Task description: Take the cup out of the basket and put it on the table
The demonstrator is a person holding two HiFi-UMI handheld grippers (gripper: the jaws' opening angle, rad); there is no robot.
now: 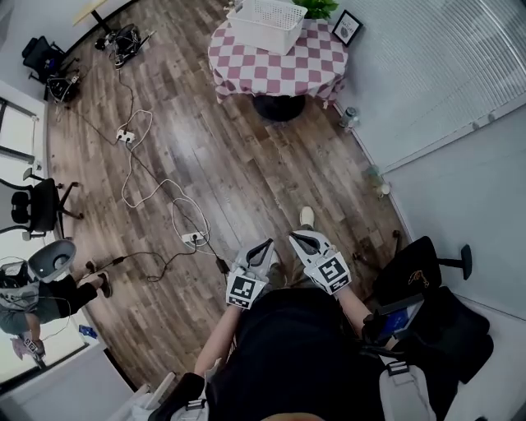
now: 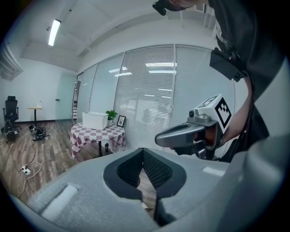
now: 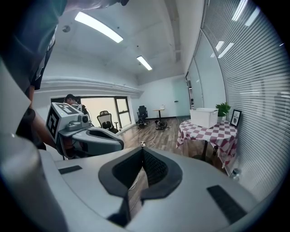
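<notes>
The white basket (image 1: 267, 23) stands on a round table with a red-and-white checkered cloth (image 1: 279, 66), far across the room. No cup shows in any view; the basket's inside is hidden. Both grippers are held close to the person's body, side by side, far from the table. My left gripper (image 1: 261, 249) has its jaws closed tip to tip with nothing between them (image 2: 143, 149). The right gripper (image 1: 302, 240) is shut and empty too (image 3: 142, 148). From the left gripper view, basket (image 2: 94, 120) and table (image 2: 97, 134) lie ahead; in the right gripper view the basket (image 3: 204, 117) sits right of centre.
Wooden floor lies between me and the table, with cables and power strips (image 1: 125, 136) on its left part. Office chairs (image 1: 37, 205) stand at left, a black chair (image 1: 419, 275) at right. A plant (image 1: 316, 8) and framed picture (image 1: 347, 27) share the table. Bottles (image 1: 349, 117) stand by the blinds.
</notes>
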